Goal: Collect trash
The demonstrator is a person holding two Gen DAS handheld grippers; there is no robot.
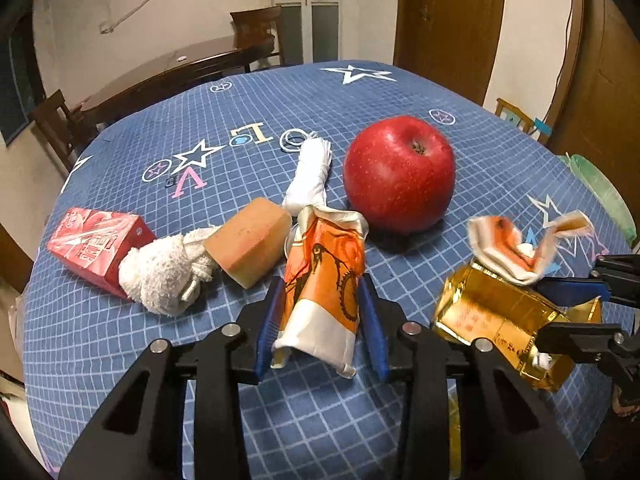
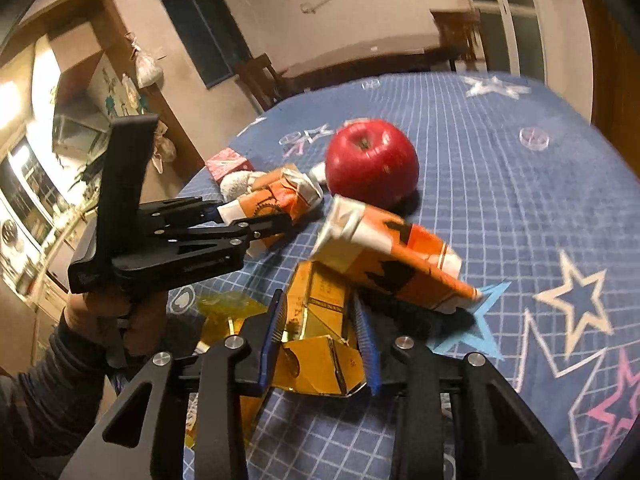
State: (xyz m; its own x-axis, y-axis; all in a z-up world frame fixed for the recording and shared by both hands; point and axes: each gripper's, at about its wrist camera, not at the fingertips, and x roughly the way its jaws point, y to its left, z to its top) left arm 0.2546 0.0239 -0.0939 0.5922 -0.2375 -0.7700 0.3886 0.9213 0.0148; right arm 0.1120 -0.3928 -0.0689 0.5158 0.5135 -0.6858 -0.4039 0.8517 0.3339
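Closest in, the left gripper [image 1: 320, 320] clamps an orange-and-white crushed carton [image 1: 320, 276], and the right gripper [image 2: 320, 340] clamps a gold box [image 2: 316, 332], both apparently gripped for lifting off the blue tablecloth [image 1: 280, 420]. Another orange carton [image 2: 394, 256] leans across the gold box and may tumble. Beyond lie a sponge [image 1: 248, 244], white towel [image 1: 164, 276], red carton [image 1: 96, 248] and red apple [image 1: 400, 174].
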